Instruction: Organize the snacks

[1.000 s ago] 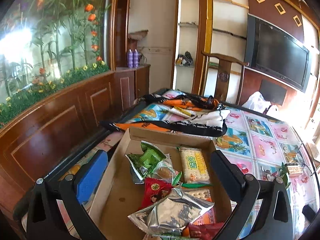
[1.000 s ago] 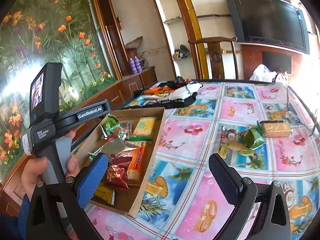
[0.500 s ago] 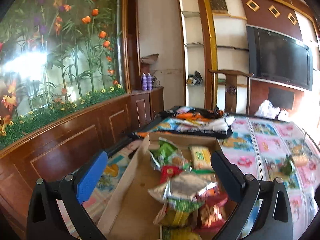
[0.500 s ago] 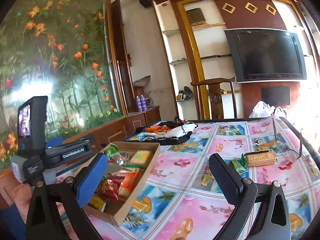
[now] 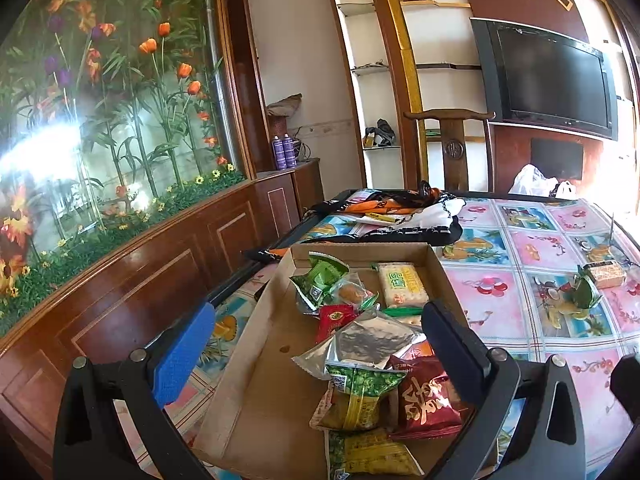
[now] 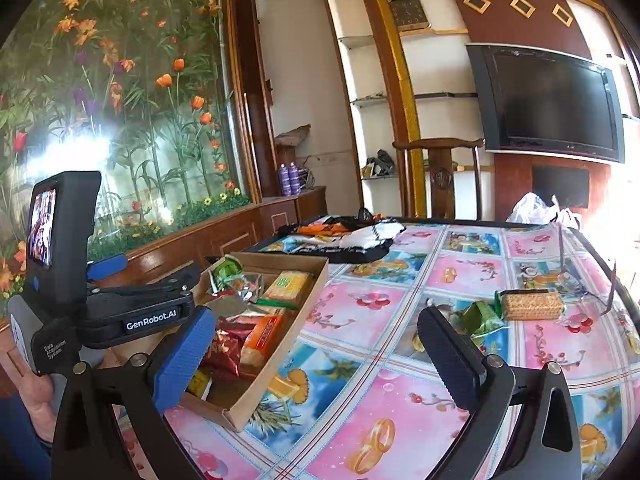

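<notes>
A shallow cardboard box (image 5: 260,344) (image 6: 280,364) on the table holds several snack packets: green, red, silver and a yellow cracker pack (image 5: 400,285). My left gripper (image 5: 316,344) hovers open above the box's near end with nothing between its fingers. My right gripper (image 6: 316,344) is open too, above the tablecloth just right of the box. Out on the table lie a cracker pack (image 6: 530,306) (image 5: 606,273) and a green packet (image 6: 480,318) (image 5: 585,294), ahead and right of the right gripper. In the right wrist view the left gripper's body (image 6: 132,312) is held by a hand at the left edge.
A colourful glossy tablecloth (image 6: 460,276) covers the table. A black, white and orange cloth (image 5: 400,216) lies beyond the box. A wooden chair (image 6: 440,176) stands at the far edge. A wood-panelled wall with a flower mural (image 5: 100,120) runs along the left. White plastic bags (image 6: 536,208) are at the far right.
Both grippers have drawn back and risen, so the views tilt up towards the room. The box now sits lower in the left view. Both stayed open.
</notes>
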Tool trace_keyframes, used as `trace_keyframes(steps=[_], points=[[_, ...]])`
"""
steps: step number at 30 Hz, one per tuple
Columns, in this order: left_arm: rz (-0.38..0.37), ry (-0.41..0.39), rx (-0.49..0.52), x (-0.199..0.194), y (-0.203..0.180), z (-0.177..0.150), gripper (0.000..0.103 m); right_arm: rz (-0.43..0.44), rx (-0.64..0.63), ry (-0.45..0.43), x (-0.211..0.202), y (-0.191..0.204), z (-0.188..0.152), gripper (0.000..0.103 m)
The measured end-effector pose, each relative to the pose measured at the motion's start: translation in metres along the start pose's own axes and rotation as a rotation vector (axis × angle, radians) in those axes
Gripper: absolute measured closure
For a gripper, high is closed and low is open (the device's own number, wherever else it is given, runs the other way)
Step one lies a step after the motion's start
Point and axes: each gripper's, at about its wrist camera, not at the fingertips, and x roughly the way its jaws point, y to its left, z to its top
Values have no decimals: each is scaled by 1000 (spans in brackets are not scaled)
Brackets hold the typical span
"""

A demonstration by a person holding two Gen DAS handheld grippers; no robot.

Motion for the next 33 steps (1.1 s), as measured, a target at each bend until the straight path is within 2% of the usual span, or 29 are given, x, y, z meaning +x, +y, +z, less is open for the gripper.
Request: trace_keyframes(steps=[8,33], points=[[-10,20,-23,4,3,1,0,0,-58,20,5,10,-3,1],[70,37,-32,9,10,2,0,6,-56,40,9,10,-5,1]])
